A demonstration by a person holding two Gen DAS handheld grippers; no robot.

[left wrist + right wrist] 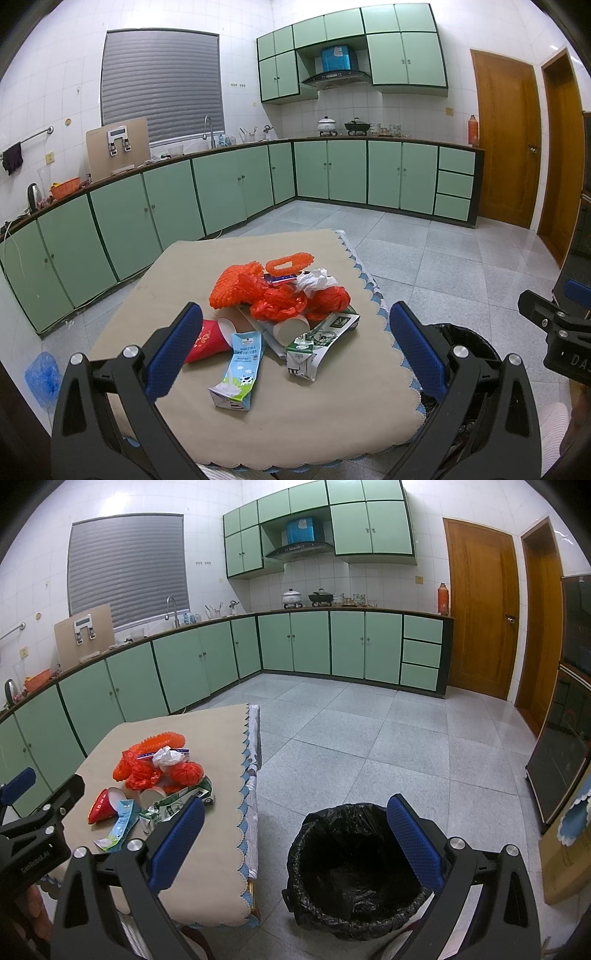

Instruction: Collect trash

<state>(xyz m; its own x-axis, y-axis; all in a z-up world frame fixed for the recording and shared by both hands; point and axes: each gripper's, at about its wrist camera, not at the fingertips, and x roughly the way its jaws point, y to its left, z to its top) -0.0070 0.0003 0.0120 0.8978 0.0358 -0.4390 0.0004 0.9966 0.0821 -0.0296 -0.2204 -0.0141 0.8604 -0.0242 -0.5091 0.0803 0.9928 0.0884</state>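
A: Where is the trash?
B: A heap of orange plastic bags point(273, 295), crumpled white paper point(317, 279), paper cups and flattened milk cartons point(239, 365) lies on the beige-clothed table point(332, 406).
A: And the grippers?
B: The left gripper point(295, 354) hovers over the heap, jaws wide apart and empty; the right gripper point(295, 843) hangs above the black-lined bin point(354, 867) on the floor, likewise spread.

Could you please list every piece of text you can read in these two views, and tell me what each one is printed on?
"WHOLE MILK": on the blue milk carton lying on the table; the smaller lines beneath are too blurred to read.
"GenRobot.AI": on the body of the left tool, seen from the right wrist view.
"DA...": cut off, on the right tool.
Green milk carton: print too blurred to read.
Red paper cup: gold marking unreadable.
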